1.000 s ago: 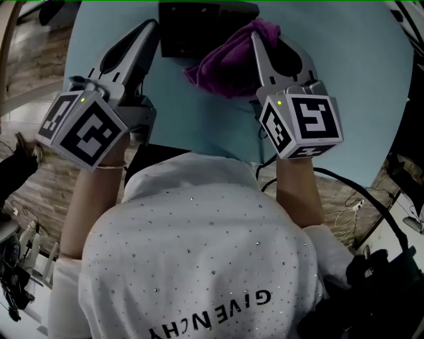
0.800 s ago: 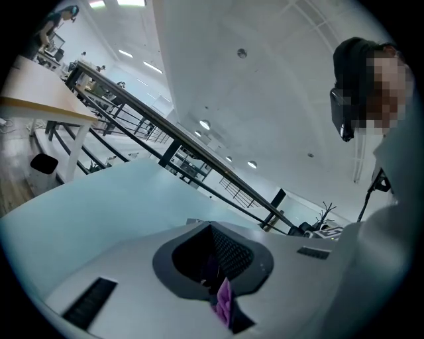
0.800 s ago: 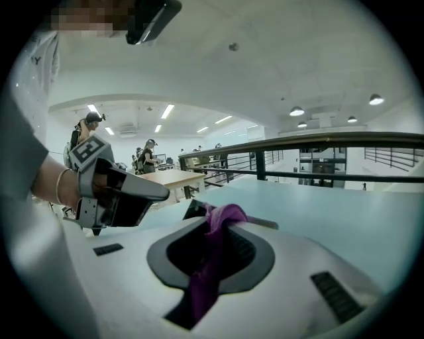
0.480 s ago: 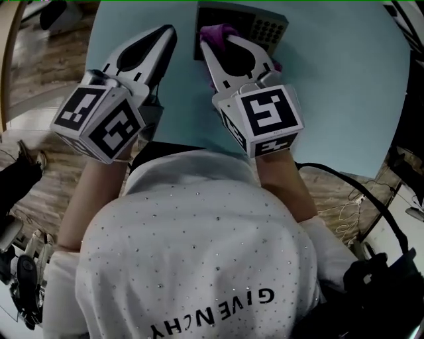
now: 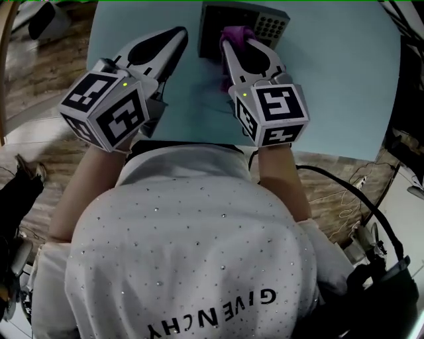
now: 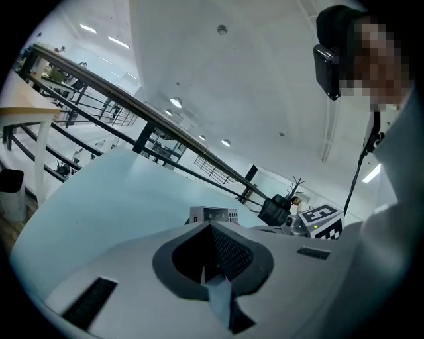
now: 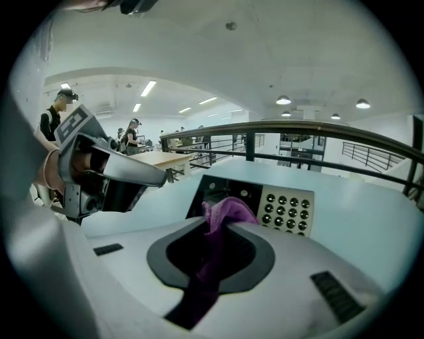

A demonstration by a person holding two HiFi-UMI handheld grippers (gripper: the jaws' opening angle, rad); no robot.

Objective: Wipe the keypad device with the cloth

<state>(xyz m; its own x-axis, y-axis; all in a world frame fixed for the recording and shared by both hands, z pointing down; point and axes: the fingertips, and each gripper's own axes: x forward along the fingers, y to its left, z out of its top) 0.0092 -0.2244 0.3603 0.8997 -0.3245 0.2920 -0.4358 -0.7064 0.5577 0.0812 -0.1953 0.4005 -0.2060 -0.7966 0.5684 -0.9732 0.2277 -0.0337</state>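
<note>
The keypad device [image 5: 255,20] lies at the table's far edge, with a dark panel on its left and a grey button grid [image 7: 286,209] on its right. My right gripper [image 5: 233,41] is shut on the purple cloth [image 5: 236,33], whose bunched end rests on the dark panel [image 7: 215,192]. In the right gripper view the cloth [image 7: 225,213] sticks out past the closed jaw tips. My left gripper [image 5: 180,33] hovers shut and holding nothing just left of the device, above the table. The left gripper view shows the device [image 6: 213,214] side-on beyond the jaw tips.
The round light-blue table [image 5: 331,73] carries only the device and cloth. Wooden floor [image 5: 40,79] lies to the left. Black cables [image 5: 358,198] hang at the right by the person's arm. Railings and other people stand far off in the right gripper view.
The right gripper has carried the cloth from beside the device's front right up onto its dark panel. The left gripper has shifted a little toward the device.
</note>
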